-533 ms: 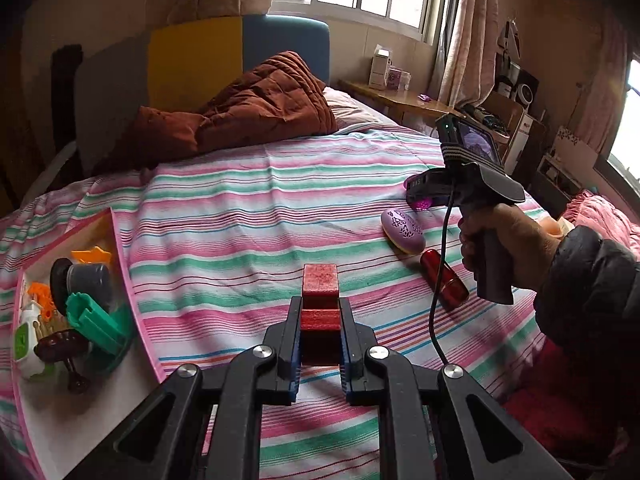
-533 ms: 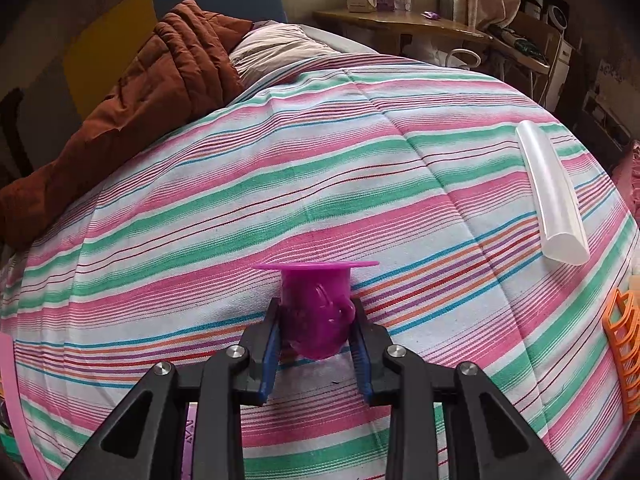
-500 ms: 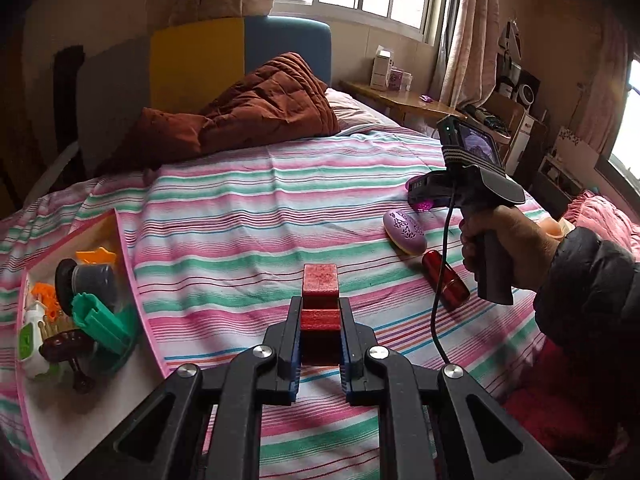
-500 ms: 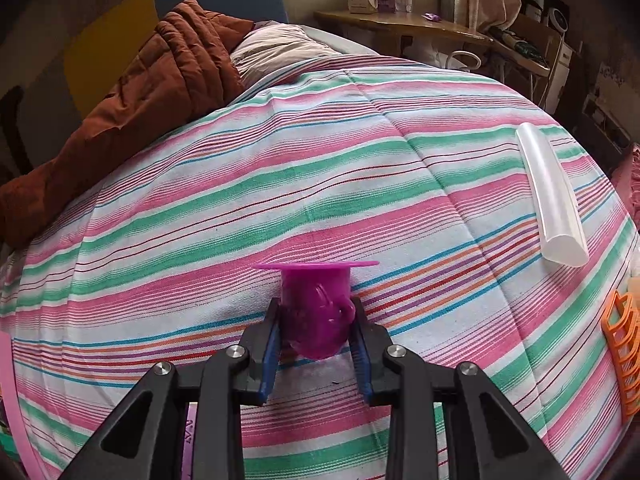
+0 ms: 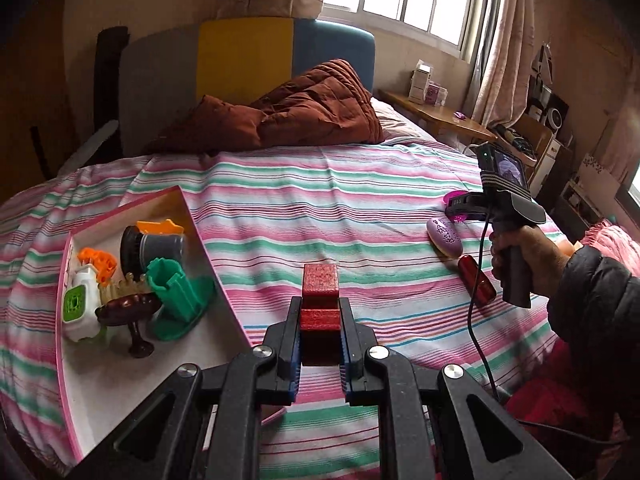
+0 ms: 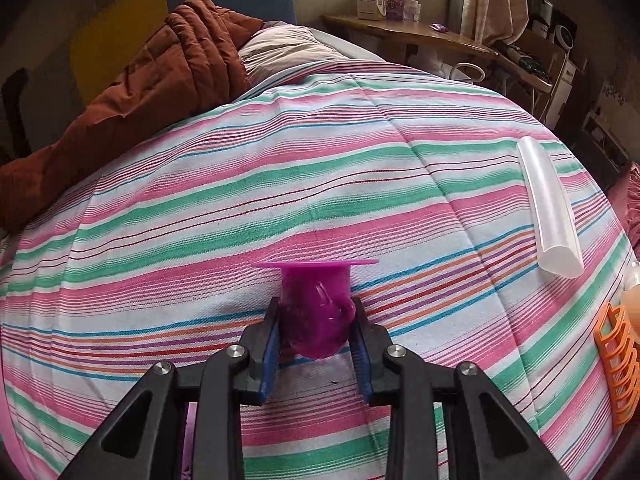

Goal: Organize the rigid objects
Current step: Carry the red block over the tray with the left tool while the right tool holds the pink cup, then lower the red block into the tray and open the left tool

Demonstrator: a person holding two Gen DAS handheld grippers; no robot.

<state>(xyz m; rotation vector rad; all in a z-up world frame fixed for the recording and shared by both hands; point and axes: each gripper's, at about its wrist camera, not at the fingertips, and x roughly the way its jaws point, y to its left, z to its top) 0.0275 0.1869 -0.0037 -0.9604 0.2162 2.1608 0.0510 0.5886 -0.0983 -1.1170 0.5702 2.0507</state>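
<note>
My left gripper (image 5: 320, 312) is shut on a red stepped block (image 5: 320, 300) and holds it above the striped bed, just right of a pink-rimmed tray (image 5: 120, 384). The tray holds a green cup (image 5: 172, 292), a dark brush (image 5: 152, 246), orange pieces (image 5: 98, 262), a white-green bottle (image 5: 80, 304) and a brown stand (image 5: 130, 312). My right gripper (image 6: 316, 316) is shut on a magenta cup (image 6: 314, 312) with a flat rim, held over the bed; it also shows in the left wrist view (image 5: 460, 204).
A purple oval object (image 5: 444, 236) and a red tube (image 5: 476, 280) lie on the bed near the right hand. A clear plastic tube (image 6: 550, 208) and an orange rack (image 6: 618, 360) lie at the right edge. A brown quilt (image 5: 288, 112) lies at the headboard.
The left gripper with the red block has shifted left, so the tray has come closer in its view. The right gripper holds still with the magenta cup.
</note>
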